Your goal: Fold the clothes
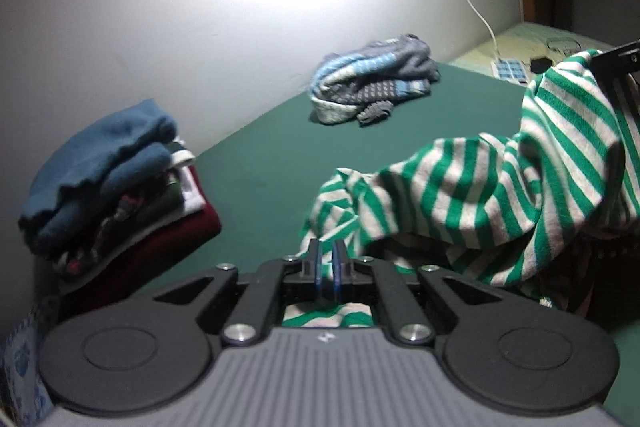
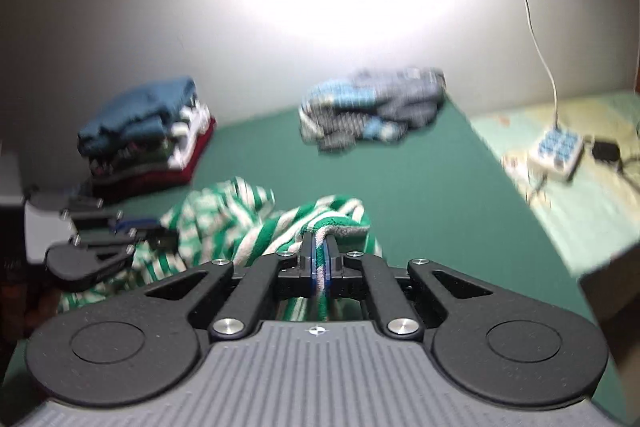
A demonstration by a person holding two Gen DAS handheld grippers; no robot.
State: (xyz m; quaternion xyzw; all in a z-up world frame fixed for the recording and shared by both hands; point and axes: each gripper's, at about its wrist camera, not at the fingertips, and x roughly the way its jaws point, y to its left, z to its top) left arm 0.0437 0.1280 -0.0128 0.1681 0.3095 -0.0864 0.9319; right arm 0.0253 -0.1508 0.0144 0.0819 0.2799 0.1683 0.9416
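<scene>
We have the green-and-white striped shirt [image 1: 480,195] lifted off the green table [image 1: 264,179], bunched and sagging between our two grippers, so it hangs near us on the right rather than lying flat. The left gripper [image 1: 327,259] has its fingers drawn narrow; striped cloth shows just beyond and under them, so we judge it to be pinching an edge of the shirt, though the gap between the pads looks nearly bare. The right gripper [image 2: 319,259] holds more plainly: a fold of the shirt runs straight between its fingers, clamped tight. Holding two points at once lets the cloth drop open under its own weight, which we take as the way to find its shape before laying it down. The middle of the table lies bare, room for that. At the far left stands a stack of folded clothes [image 1: 116,187], kept square by the wall; at the far middle lies a loose heap of blue and grey knitwear [image 1: 372,79], crumpled and unsorted. Beyond the table's right edge, a white power strip [image 2: 556,147] rests on a pale sheet.
</scene>
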